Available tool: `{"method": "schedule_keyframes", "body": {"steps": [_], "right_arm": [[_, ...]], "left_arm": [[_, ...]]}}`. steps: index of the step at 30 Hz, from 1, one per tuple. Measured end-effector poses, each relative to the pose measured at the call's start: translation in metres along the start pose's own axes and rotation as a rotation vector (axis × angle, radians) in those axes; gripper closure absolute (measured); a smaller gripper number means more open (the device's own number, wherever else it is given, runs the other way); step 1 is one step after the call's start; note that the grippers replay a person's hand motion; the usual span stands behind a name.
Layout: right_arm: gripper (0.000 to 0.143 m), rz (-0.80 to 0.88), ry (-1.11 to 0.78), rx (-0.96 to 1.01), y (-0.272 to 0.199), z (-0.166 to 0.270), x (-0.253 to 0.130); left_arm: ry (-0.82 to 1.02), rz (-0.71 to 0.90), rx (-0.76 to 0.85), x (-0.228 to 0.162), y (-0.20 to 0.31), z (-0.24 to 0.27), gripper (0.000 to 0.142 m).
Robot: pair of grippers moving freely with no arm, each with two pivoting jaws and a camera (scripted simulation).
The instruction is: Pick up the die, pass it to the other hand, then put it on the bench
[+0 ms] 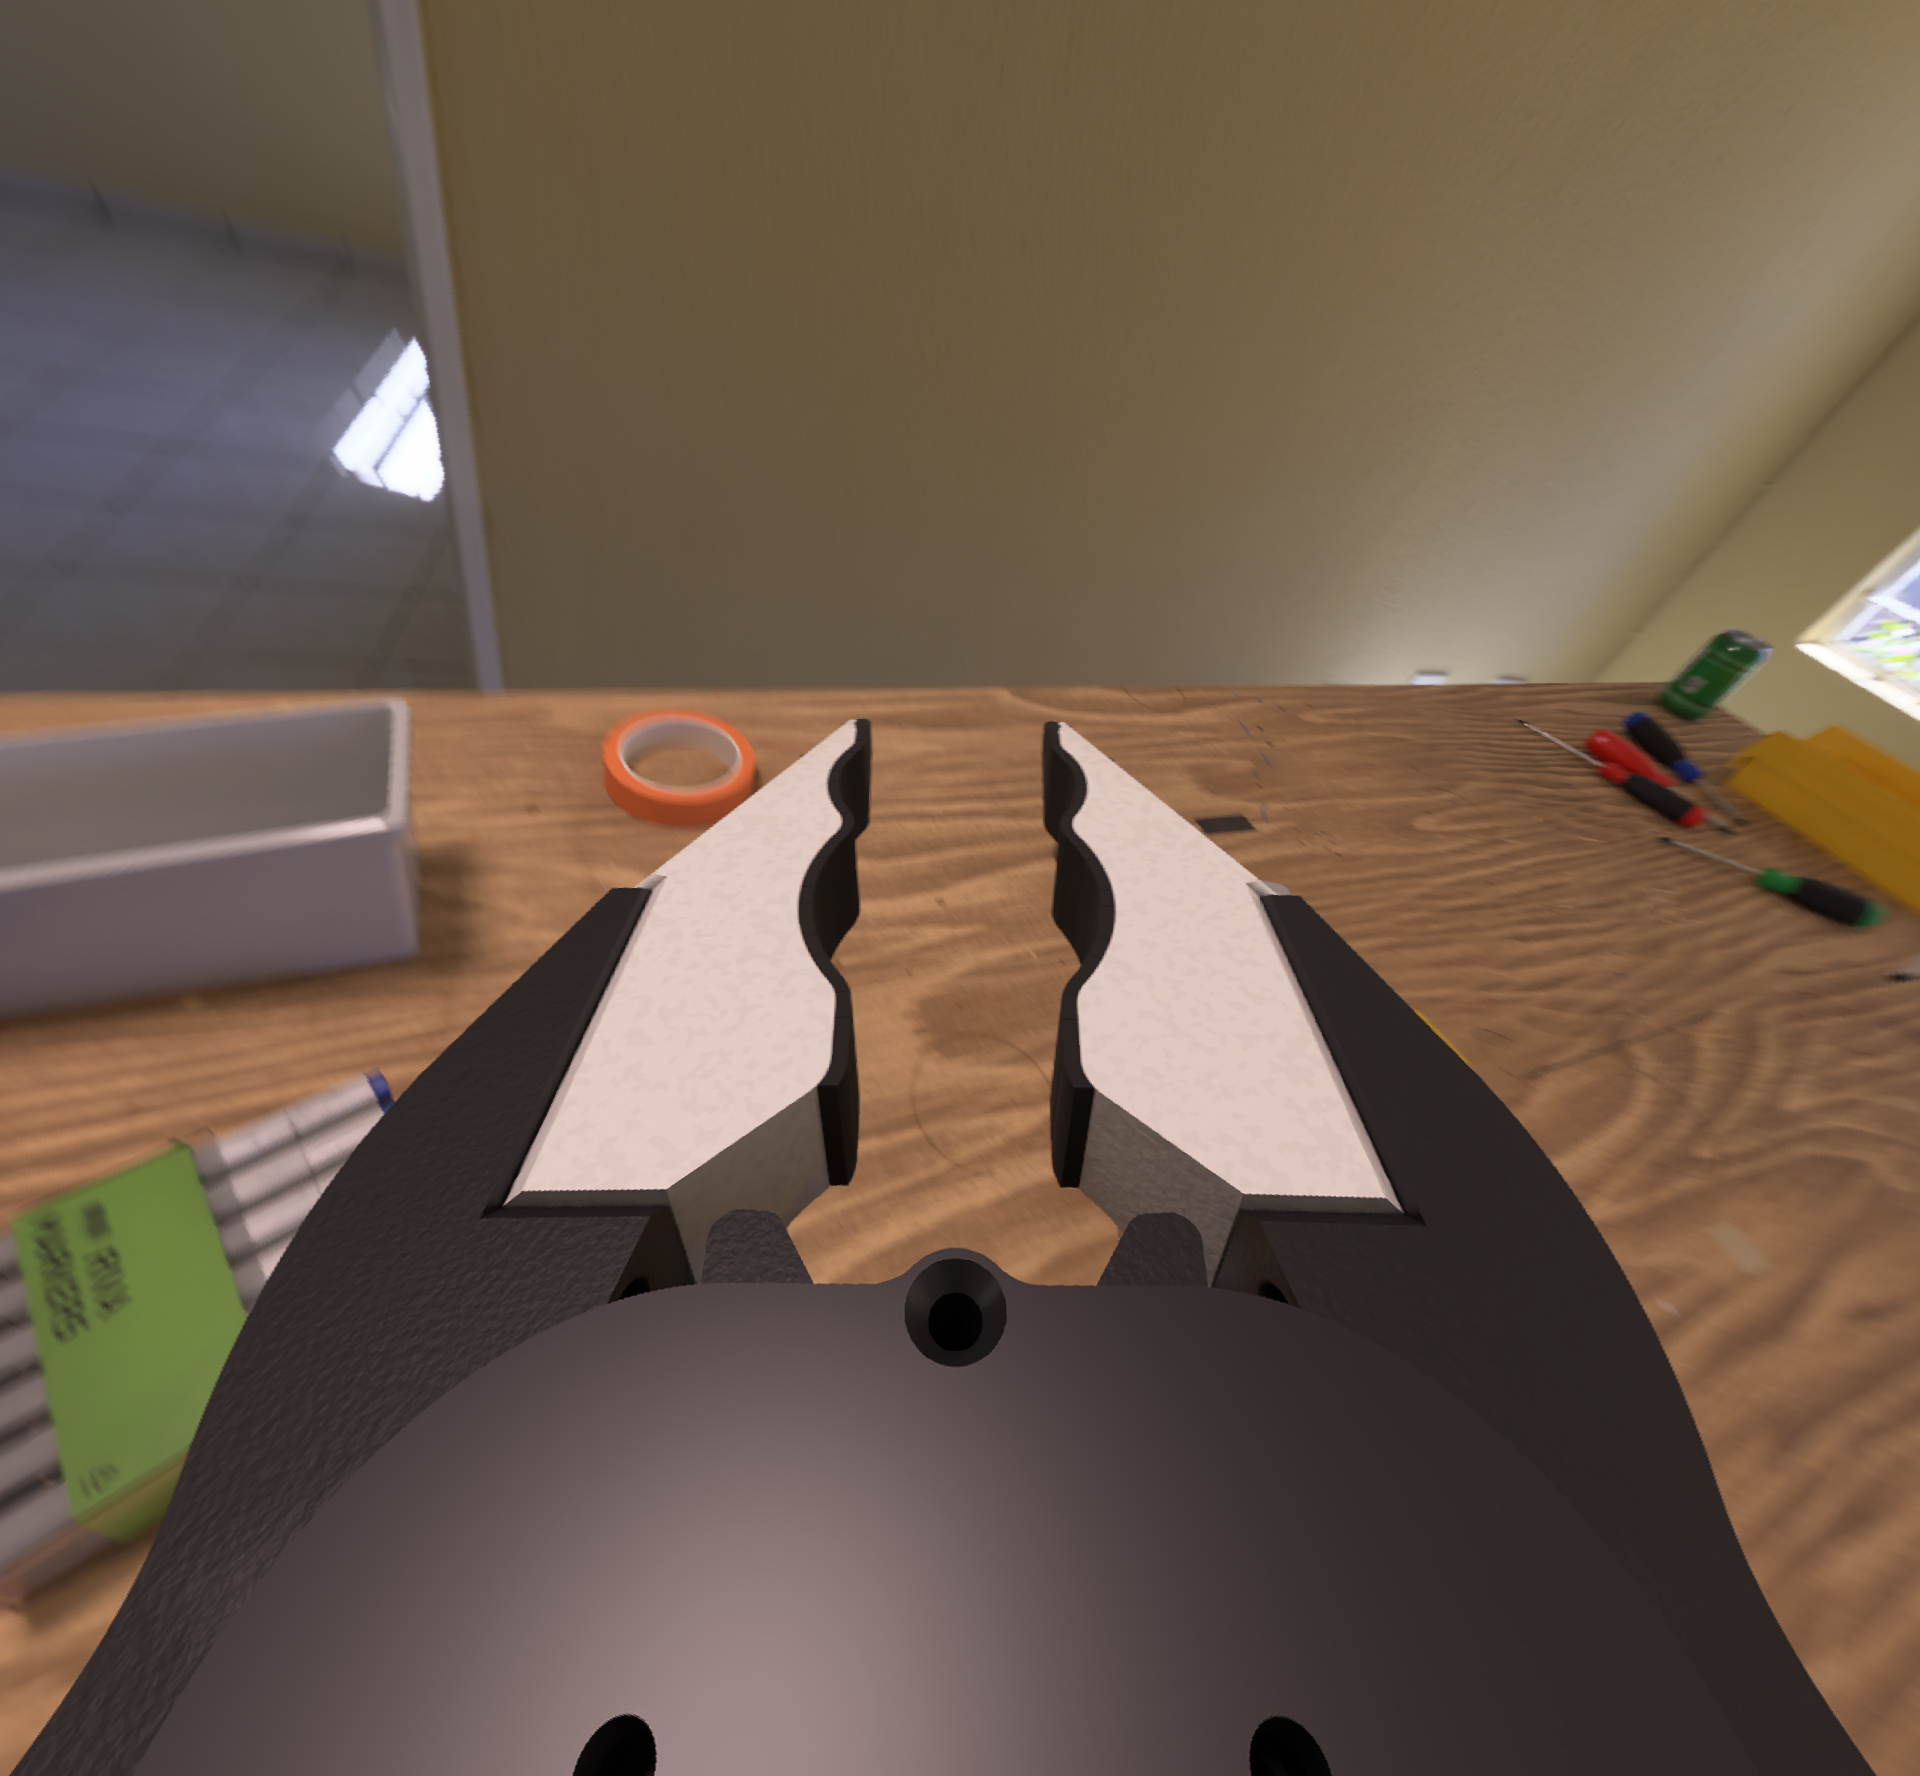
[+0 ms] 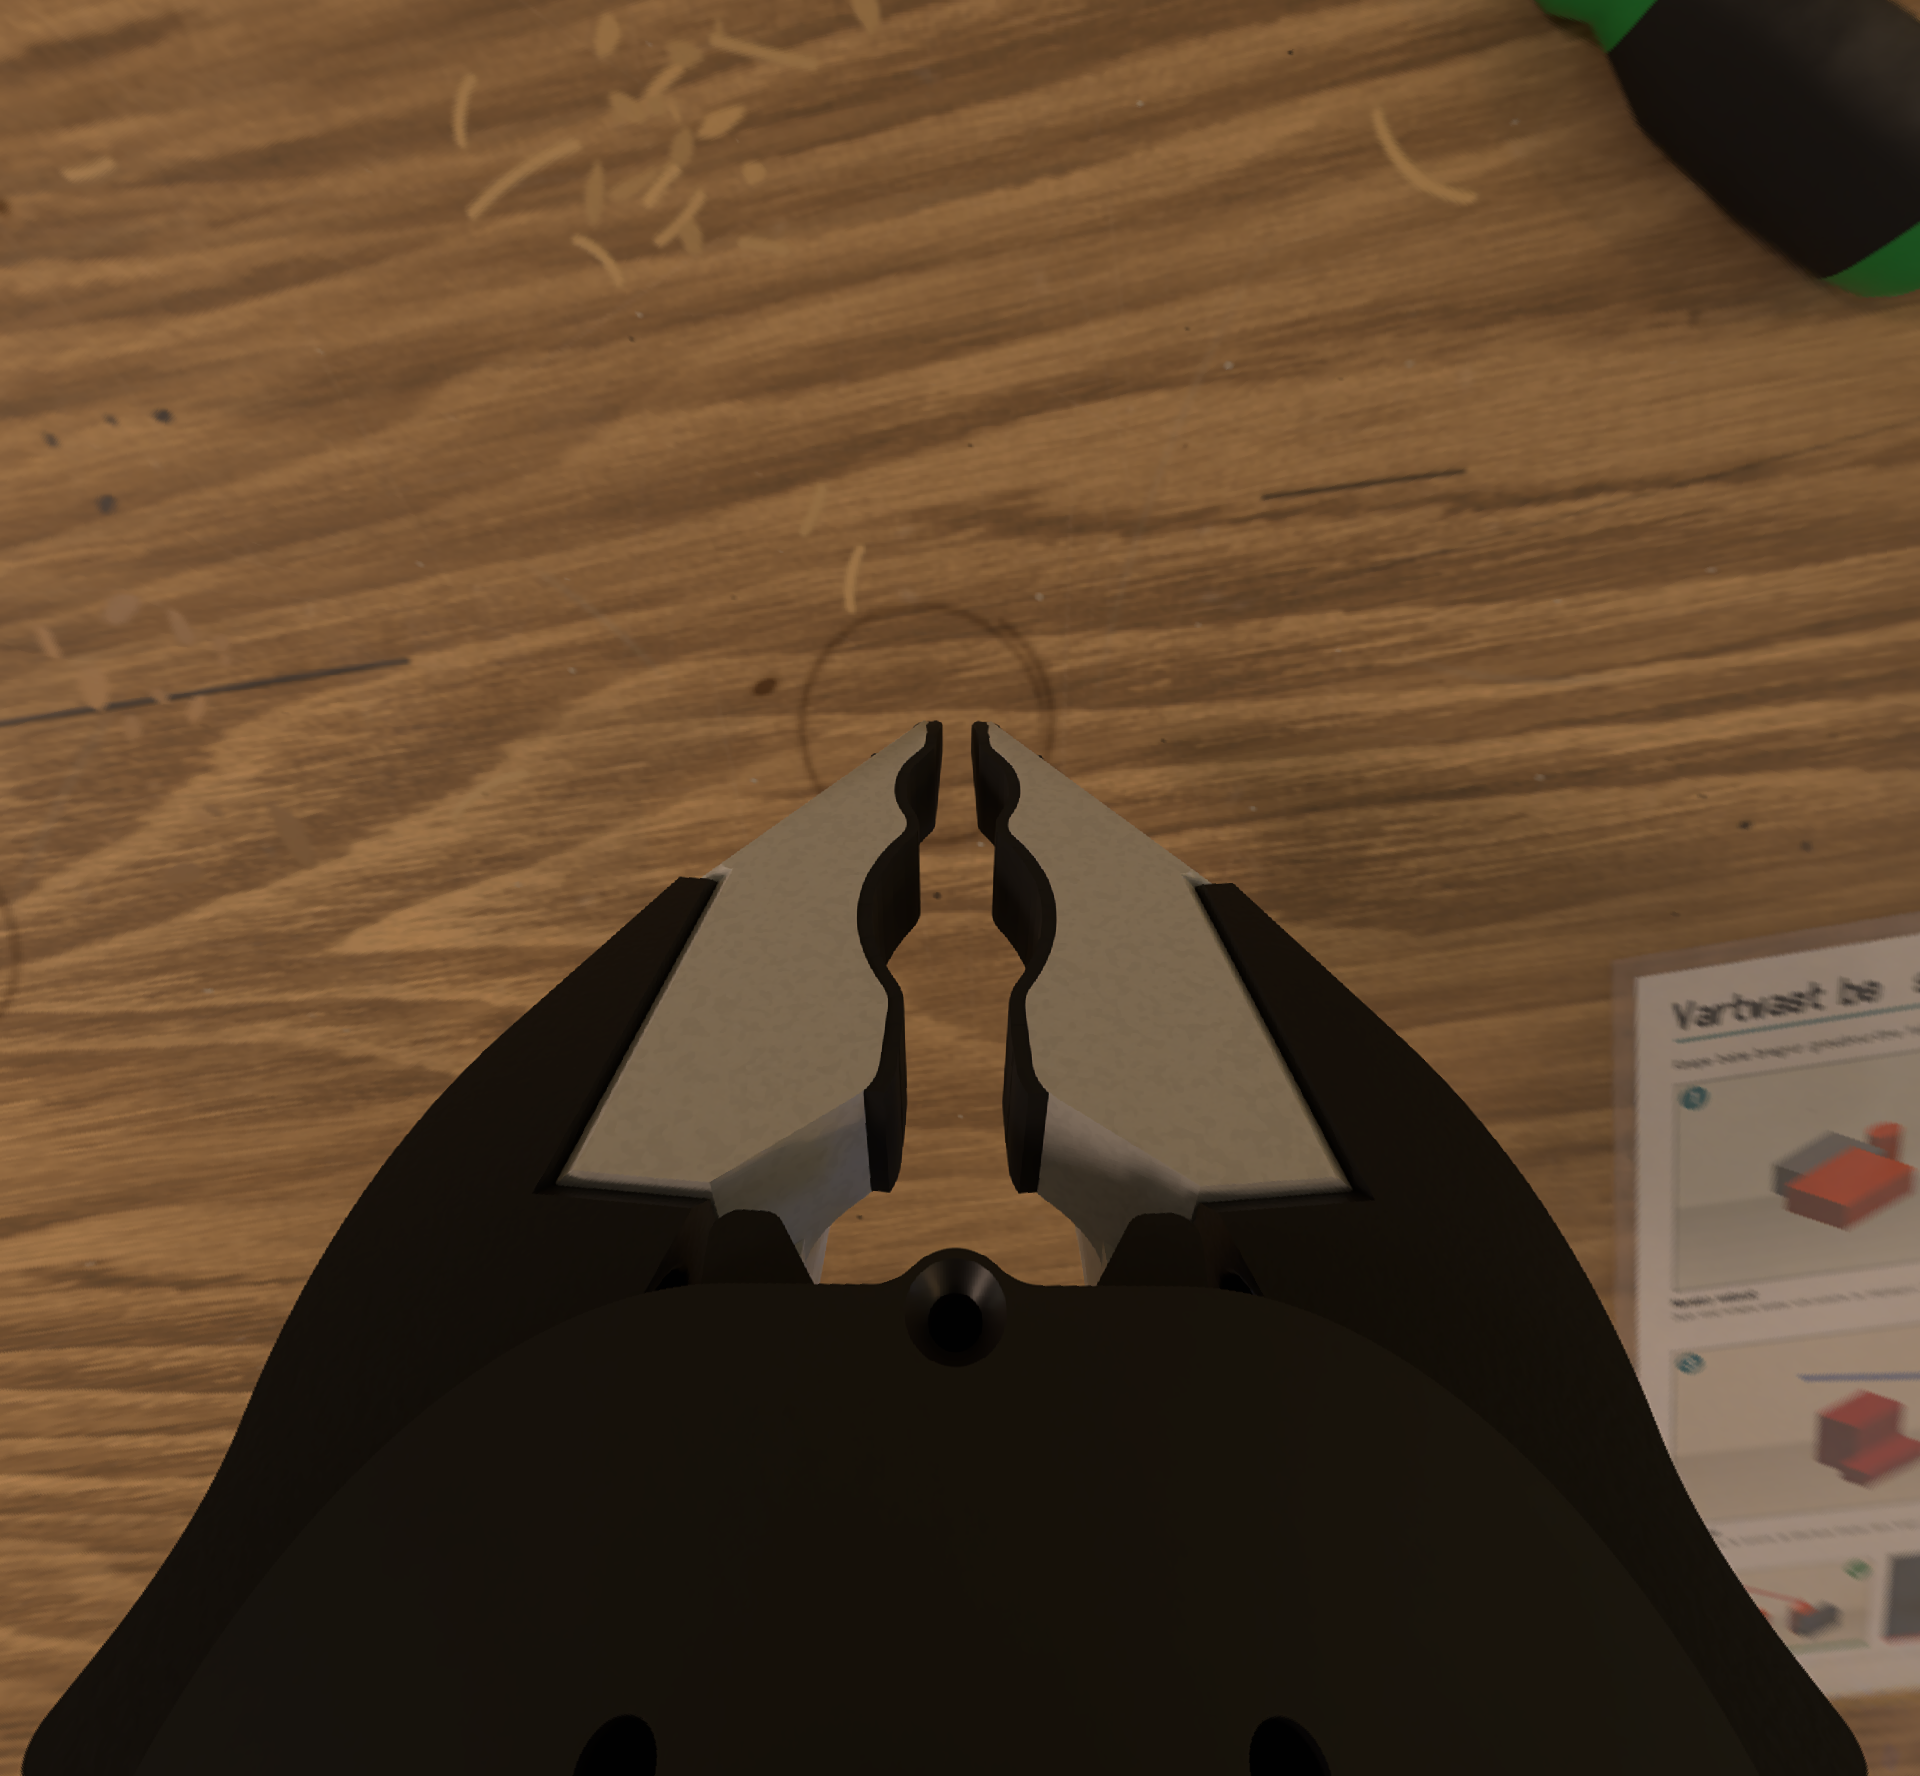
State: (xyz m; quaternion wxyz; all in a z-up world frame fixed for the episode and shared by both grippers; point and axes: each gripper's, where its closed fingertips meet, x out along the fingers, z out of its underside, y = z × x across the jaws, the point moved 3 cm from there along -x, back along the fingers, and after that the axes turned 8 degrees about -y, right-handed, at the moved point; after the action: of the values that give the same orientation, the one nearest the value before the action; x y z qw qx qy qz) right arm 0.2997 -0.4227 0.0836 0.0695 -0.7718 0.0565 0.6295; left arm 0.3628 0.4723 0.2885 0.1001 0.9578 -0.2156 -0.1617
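No die shows in either view. My left gripper [image 1: 956, 734] is open and empty, held low over the wooden bench [image 1: 1039, 999] and looking along it toward the back wall. My right gripper [image 2: 956, 734] points straight down at the bench [image 2: 623, 479], close to the wood. Its jaws are nearly together with only a thin slit at the tips, and nothing is between them. The tips hang over a faint ring mark [image 2: 925, 687] on the wood.
In the left wrist view there is a white bin [image 1: 208, 822], an orange tape roll [image 1: 677, 765], a green box of grey markers [image 1: 114, 1331], several screwdrivers [image 1: 1647, 781], a yellow block [image 1: 1839, 791] and a green can [image 1: 1714, 672]. The right wrist view shows a green-black screwdriver handle [image 2: 1745, 85], an instruction sheet [image 2: 1787, 1311] and wood shavings [image 2: 644, 137].
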Motion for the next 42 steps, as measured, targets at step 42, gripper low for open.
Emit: {"method": "schedule_keyframes", "body": {"steps": [42], "right_arm": [[0.113,-0.231,0.129,-0.011,-0.011,-0.004,-0.022]], "left_arm": [[-1.259,0.289,1.064,0.152,0.085,0.234,0.100]]}}
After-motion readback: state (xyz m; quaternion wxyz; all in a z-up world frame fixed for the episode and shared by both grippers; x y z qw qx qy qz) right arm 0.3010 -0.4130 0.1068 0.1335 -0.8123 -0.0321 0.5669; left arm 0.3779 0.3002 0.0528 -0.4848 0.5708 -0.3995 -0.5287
